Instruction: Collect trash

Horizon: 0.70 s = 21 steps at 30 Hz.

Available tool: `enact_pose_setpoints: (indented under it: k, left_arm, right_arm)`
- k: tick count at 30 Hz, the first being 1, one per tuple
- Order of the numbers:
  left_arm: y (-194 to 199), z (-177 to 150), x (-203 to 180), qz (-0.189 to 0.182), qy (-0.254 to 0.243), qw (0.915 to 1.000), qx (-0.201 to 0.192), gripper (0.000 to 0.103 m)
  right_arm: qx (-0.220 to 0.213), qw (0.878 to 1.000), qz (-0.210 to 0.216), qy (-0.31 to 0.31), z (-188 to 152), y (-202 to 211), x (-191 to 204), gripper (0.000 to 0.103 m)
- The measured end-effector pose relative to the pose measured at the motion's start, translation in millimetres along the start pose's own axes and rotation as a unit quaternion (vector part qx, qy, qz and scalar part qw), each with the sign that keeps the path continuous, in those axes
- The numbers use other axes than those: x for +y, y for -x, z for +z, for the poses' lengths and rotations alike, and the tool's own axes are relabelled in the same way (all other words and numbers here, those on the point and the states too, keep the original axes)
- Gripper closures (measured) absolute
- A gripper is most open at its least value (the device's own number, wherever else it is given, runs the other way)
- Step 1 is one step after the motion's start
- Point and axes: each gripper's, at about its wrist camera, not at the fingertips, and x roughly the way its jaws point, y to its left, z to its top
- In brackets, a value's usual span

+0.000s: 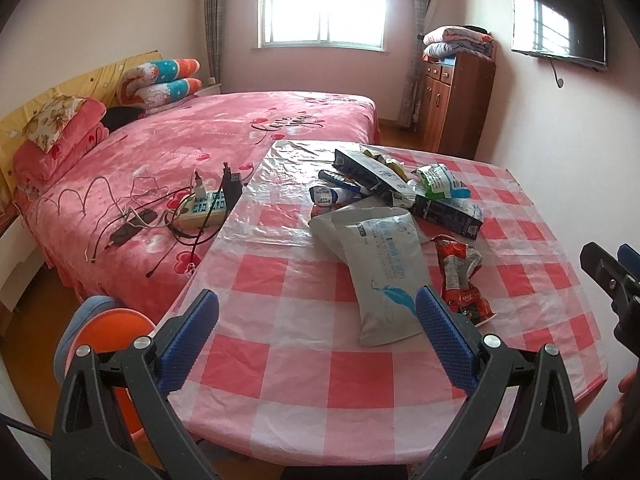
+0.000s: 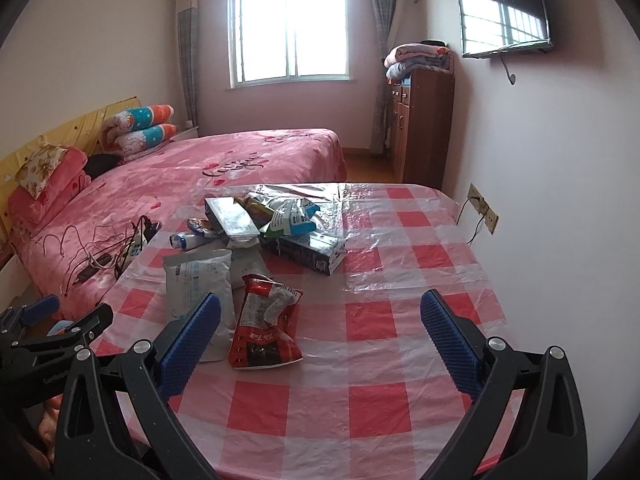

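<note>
**Trash heaped mid-table, both grippers wide and empty**

One bed [image 1: 208, 148] fills the left half of the left wrist view, its pink cover running up to the table's left edge. One table [image 1: 320, 364] with a red-and-white checked cloth takes the lower centre and right of both views; its near edge curves along the bottom of the frame, and the right half of the cloth lies bare in the right wrist view. One wooden cabinet [image 1: 456, 100] stands in the upper right, one television [image 1: 560, 20] hangs above it to the right, and one power strip [image 1: 202, 206] lies on the bed just beside the table's left edge.

The trash sits in one loose pile at the middle of the table: two dark boxes [image 1: 448, 212], one grey mailing bag [image 1: 384, 268] nearest the lower centre, one red snack wrapper [image 2: 266, 320] just beside it, one green-and-white wrapper [image 1: 440, 184] on top, and one small bottle [image 1: 326, 196] at the pile's left. Further scraps behind cannot be counted.

The left gripper [image 1: 318, 338] has its jaws spread wide with nothing between them, above the near cloth. The right gripper [image 2: 320, 344] is equally wide and empty, its left finger over the mailing bag's corner.
</note>
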Motion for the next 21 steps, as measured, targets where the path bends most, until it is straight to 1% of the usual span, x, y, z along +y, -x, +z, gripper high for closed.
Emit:
enact_pose_setpoints:
  k: [8,16,21]
  left_arm:
    - [-0.6,-4.2,1.7,-0.008,0.004,1.0,0.004,0.004]
    - [-8.7,-10.5,-3.3,-0.004,-0.007,0.9999,0.012,0.004]
    - [-15.5,-14.0,-6.3,-0.023,-0.01,0.9995,0.019,0.004]
  right_arm:
    - [-0.001,1.0,-0.011,-0.012,-0.9,0.3,-4.9,0.004]
    - [0.009,1.0,-0.012,-0.015,-6.1,-9.7,-8.8,0.004]
    - [0.02,1.0,0.0,-0.015,-11.2,-21.7,-11.0,0.004]
